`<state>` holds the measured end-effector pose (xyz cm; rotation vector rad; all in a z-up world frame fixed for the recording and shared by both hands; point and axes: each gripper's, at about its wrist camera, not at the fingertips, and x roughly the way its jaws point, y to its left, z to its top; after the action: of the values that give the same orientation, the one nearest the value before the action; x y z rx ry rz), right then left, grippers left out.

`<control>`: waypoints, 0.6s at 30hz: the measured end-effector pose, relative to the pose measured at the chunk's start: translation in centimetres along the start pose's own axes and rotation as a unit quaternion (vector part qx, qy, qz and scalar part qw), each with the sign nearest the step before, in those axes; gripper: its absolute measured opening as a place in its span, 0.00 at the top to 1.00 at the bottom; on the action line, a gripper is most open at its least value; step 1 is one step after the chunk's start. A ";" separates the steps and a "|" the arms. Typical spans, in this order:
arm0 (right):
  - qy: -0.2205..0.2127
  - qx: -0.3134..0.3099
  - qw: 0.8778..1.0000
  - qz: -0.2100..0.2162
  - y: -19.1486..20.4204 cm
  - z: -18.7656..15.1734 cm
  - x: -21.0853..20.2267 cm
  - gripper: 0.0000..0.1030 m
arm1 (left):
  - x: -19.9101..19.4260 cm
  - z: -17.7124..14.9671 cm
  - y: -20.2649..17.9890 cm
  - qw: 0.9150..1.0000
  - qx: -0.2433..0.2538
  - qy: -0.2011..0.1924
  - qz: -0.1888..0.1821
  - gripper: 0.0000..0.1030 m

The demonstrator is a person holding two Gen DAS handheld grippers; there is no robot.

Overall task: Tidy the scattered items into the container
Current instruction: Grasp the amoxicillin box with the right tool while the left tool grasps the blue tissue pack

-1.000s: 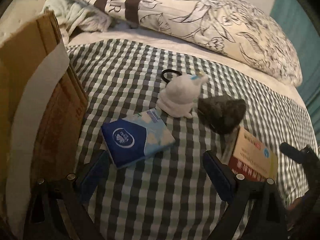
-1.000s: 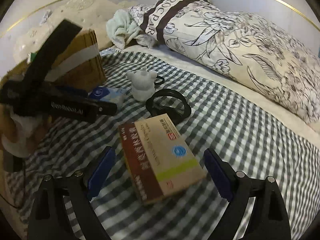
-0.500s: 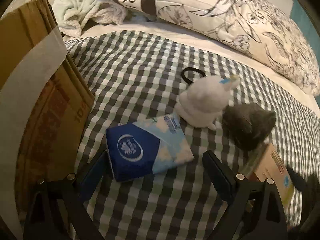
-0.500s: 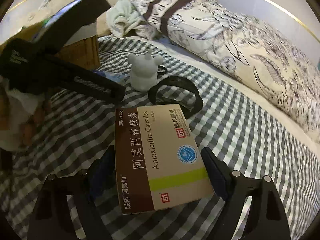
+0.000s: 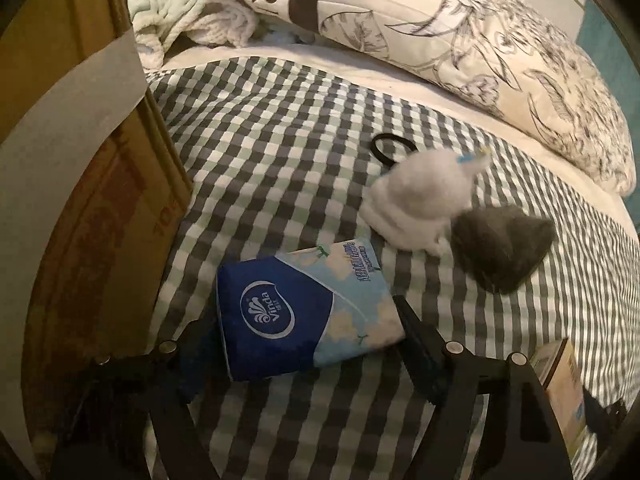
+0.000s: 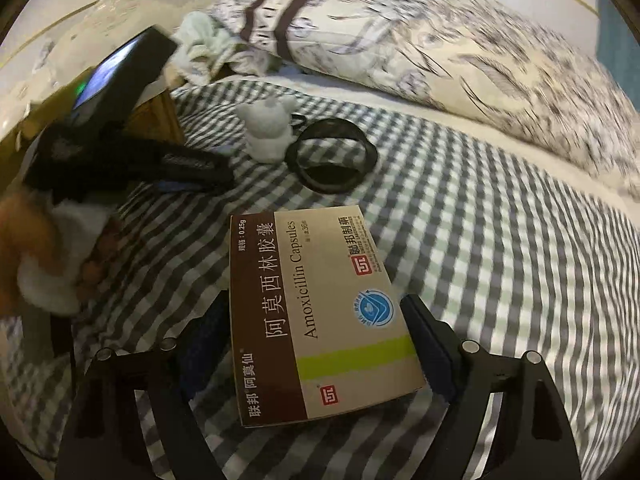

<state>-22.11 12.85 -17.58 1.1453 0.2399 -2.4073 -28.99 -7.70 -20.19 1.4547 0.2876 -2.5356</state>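
Observation:
A blue and white tissue pack (image 5: 280,312) lies on the checked bedspread between the fingers of my left gripper (image 5: 308,344). Its jaws are closing, and both pads touch the pack's sides. My right gripper (image 6: 316,332) straddles a brown and cream medicine box (image 6: 312,300), with a pad against each long edge. The cardboard box (image 5: 80,200) stands at the left of the tissue pack. A white plush toy (image 5: 420,200), a grey cone-shaped pouch (image 5: 504,252) and a black hair tie (image 5: 394,146) lie beyond. In the right wrist view, a hand (image 6: 40,248) holds the left gripper's body.
A flowered pillow (image 5: 460,40) and a pale green towel (image 5: 180,20) lie along the head of the bed. The cardboard box's corner (image 6: 160,116) shows behind the left gripper in the right wrist view. The pouch's round black mouth (image 6: 332,160) faces the right gripper.
Both grippers have come forward and down over their items. The left jaws have narrowed onto the tissue pack. The right gripper has rolled, and the medicine box now sits square between its fingers.

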 end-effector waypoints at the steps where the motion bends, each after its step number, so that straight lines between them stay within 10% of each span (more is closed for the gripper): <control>1: 0.002 0.009 1.000 -0.002 -0.1 -0.1 -0.2 0.19 | -0.3 -0.3 -0.1 1.000 0.000 -0.001 -0.003 0.23; 13: -0.016 0.056 0.997 -0.049 0.3 -1.1 -5.6 0.22 | -8.3 -5.5 -1.4 0.997 0.049 -0.040 -0.035 0.23; 16: -0.022 0.062 0.997 -0.046 0.6 -1.0 -7.6 0.63 | -10.8 -6.0 -1.6 0.996 0.058 -0.057 -0.042 0.23; 18: -0.013 0.065 0.996 -0.059 0.7 -1.1 -8.3 0.63 | -12.3 -6.4 -1.8 0.995 0.065 -0.065 -0.048 0.23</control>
<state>-16.47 15.41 -11.88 1.1855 0.1474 -2.5741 -18.12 -3.30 -12.60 1.3404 0.1776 -2.7587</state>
